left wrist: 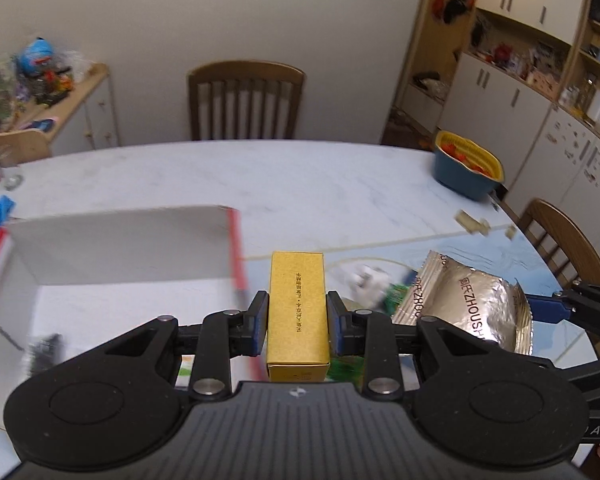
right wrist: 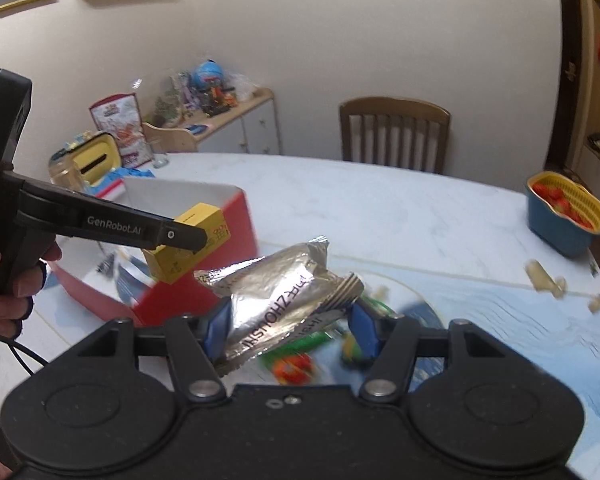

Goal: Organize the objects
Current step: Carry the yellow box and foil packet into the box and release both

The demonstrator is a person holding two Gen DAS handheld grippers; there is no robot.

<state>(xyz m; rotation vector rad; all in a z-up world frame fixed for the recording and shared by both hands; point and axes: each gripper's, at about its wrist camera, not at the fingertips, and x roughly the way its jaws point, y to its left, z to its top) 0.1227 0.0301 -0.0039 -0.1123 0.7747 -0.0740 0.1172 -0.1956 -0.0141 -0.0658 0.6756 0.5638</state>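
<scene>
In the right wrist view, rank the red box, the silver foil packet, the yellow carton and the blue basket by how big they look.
1. Red box, though partly hidden.
2. Silver foil packet; it sits close to the camera, so its look is inflated.
3. Blue basket and yellow carton look about alike; the basket is farther off, so I won't rank them.

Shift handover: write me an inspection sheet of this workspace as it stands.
Surface: white marble-look table, pale blue mat at the near side.
Job's things: yellow box in the left hand-held gripper; silver foil packet in the right hand-held gripper; open red-sided box on the table.
Clutter: blue basket with yellow insert, beige scraps, blurred colourful items under the packet.
Grippers: both shut on their loads, lifted off the table.
Cables: thin black cable below the person's hand.
Surroundings: wooden chair, cluttered sideboard, shelving.
</scene>
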